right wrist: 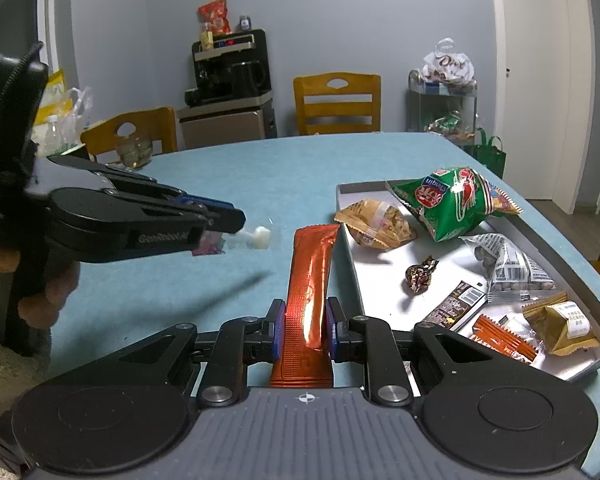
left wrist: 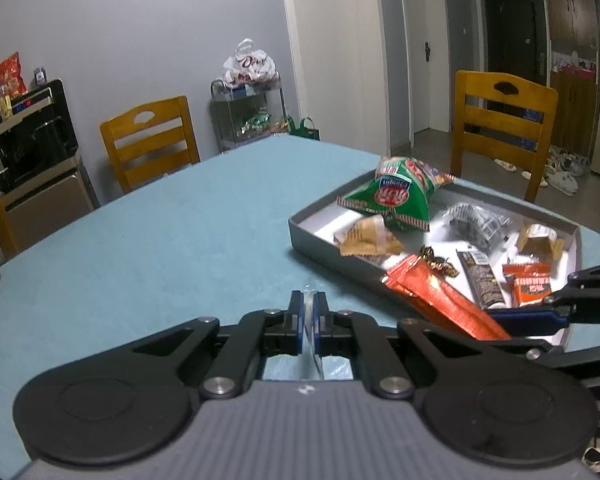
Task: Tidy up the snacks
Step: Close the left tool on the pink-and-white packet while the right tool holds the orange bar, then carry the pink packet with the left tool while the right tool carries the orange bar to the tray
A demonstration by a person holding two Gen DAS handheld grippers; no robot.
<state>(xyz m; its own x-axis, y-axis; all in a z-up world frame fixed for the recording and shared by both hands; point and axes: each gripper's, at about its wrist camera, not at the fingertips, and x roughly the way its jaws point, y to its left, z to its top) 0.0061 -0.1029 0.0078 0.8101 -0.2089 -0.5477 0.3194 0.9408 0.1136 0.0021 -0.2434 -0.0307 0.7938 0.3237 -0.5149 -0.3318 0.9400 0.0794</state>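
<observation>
Orange foil stick pack sits clamped lengthwise in my right gripper, long axis pointing away beside the grey tray to its right, while my left gripper, closed on a clear-wrapped white candy, hangs farther left.

Left claw: I'm showing black linkage arms, blue pads, silver screws.
Right claw: I'm wearing the same black arms, grey ribbed body.
</observation>
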